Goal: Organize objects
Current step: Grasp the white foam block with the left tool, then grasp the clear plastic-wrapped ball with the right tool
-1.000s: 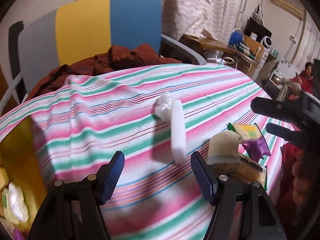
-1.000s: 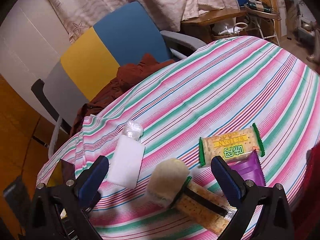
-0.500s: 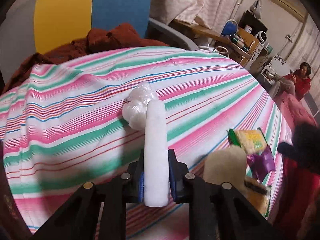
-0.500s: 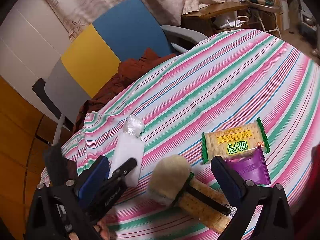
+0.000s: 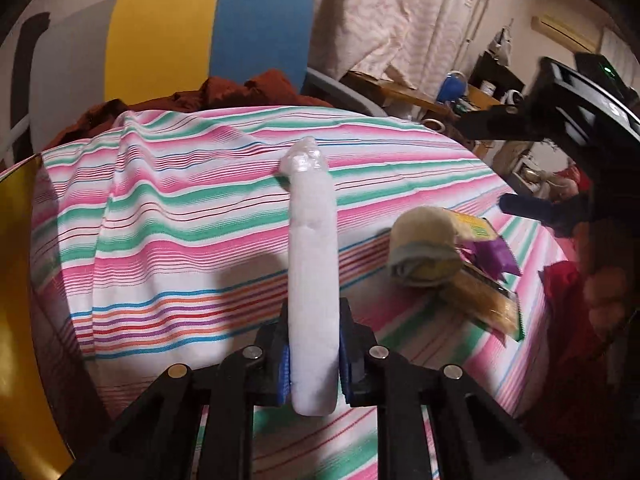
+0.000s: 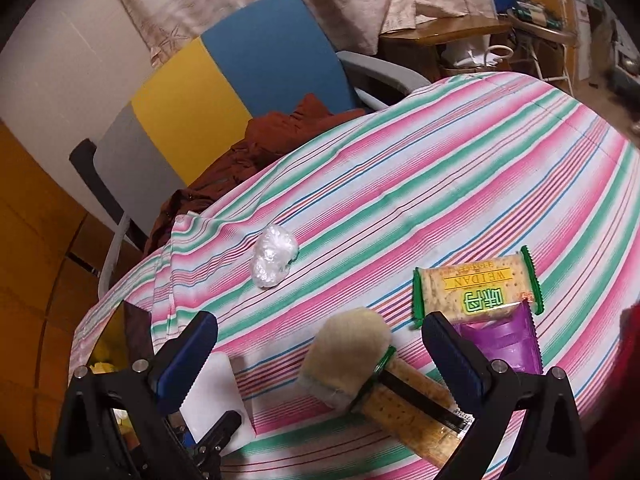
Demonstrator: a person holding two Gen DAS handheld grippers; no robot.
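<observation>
The left gripper [image 5: 313, 354] is clamped on a white foam block [image 5: 313, 264], held edge-on above the striped tablecloth [image 5: 180, 216]. The right gripper [image 6: 320, 354] hangs spread wide and empty — a beige sponge [image 6: 346, 356] on a cracker pack [image 6: 416, 404] lies between its fingers. At 12 o'clock sits crumpled clear plastic [image 6: 274, 256]; at 2 o'clock, a green-edged cracker packet [image 6: 476, 286] over a purple wrapper [image 6: 500, 340].
</observation>
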